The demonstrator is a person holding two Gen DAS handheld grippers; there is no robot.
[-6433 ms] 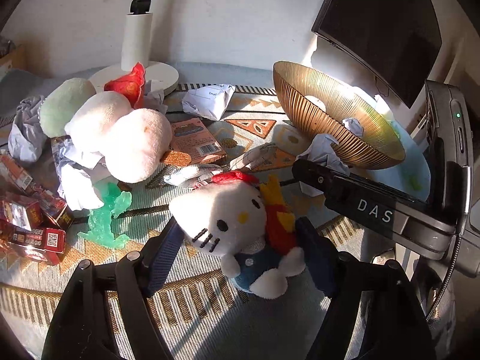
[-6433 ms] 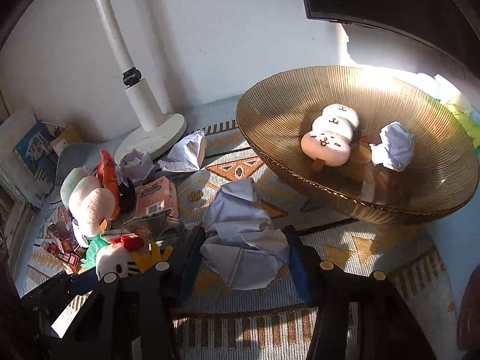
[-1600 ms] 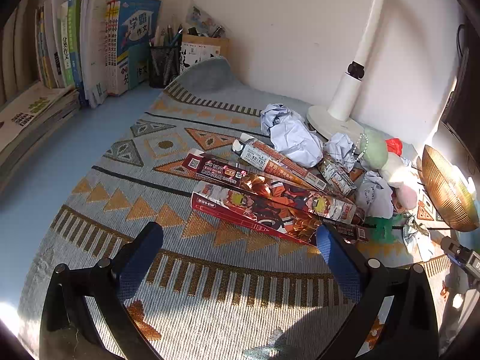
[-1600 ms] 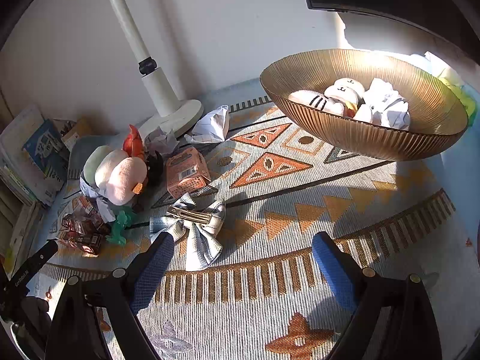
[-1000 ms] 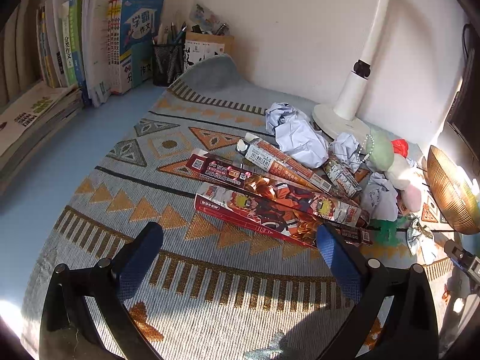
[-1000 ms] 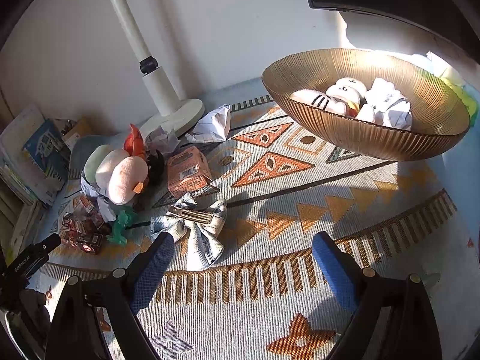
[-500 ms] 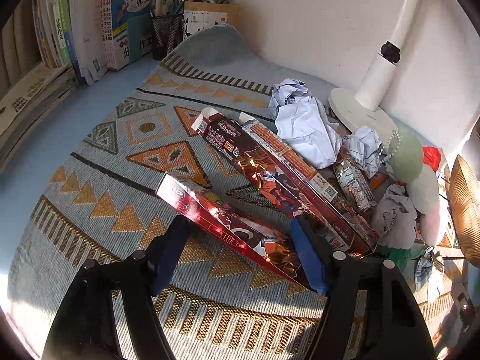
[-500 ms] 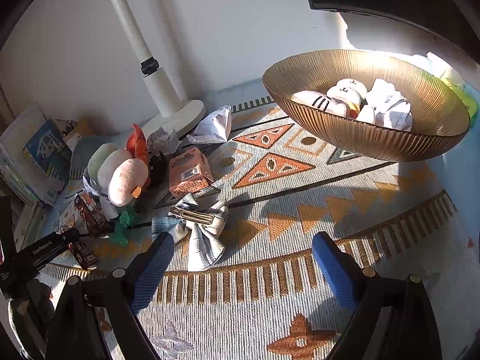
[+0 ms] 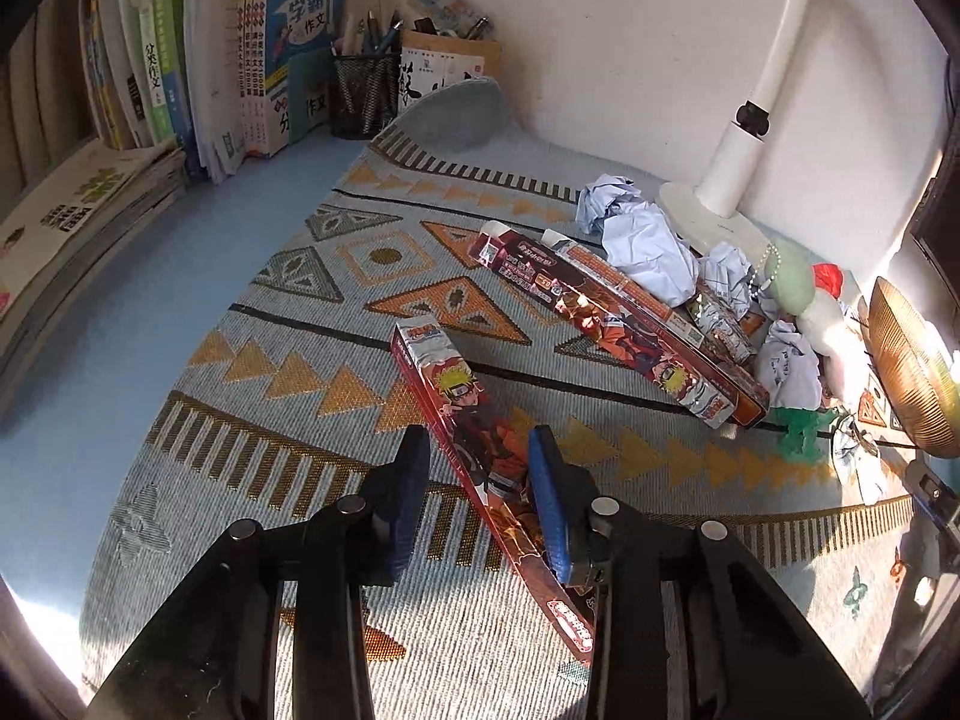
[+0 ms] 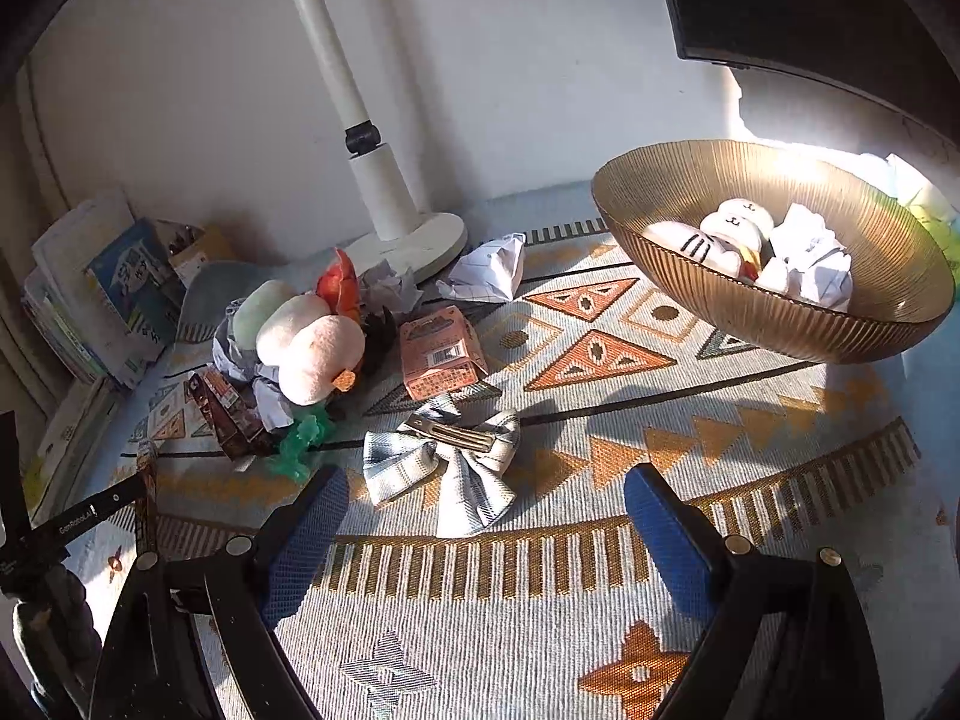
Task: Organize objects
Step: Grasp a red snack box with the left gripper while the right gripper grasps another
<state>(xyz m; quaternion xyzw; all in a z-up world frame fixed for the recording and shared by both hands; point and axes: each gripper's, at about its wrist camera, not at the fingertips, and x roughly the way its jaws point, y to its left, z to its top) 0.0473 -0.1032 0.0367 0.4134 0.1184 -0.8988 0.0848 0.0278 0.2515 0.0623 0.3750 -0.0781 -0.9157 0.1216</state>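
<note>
2 hand-held grippers | left [image 9: 480, 456] apparently pinching red box [image 9: 474, 426] | right [image 10: 486, 510] spread

Black hand-held gripper [image 9: 480, 495] frames, blue mesh-textured finger pads [image 9: 547, 498], round silver screw heads, white lettering

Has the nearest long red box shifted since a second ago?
Yes. The red box has swung away from the two other long boxes, now pointing toward the books, between the closing left gripper pads.

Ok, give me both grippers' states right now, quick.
Left gripper: jaws have just been closing, now gripping the long red anime box.
Right gripper: open, holding nothing, above the plaid bow clip.
</note>
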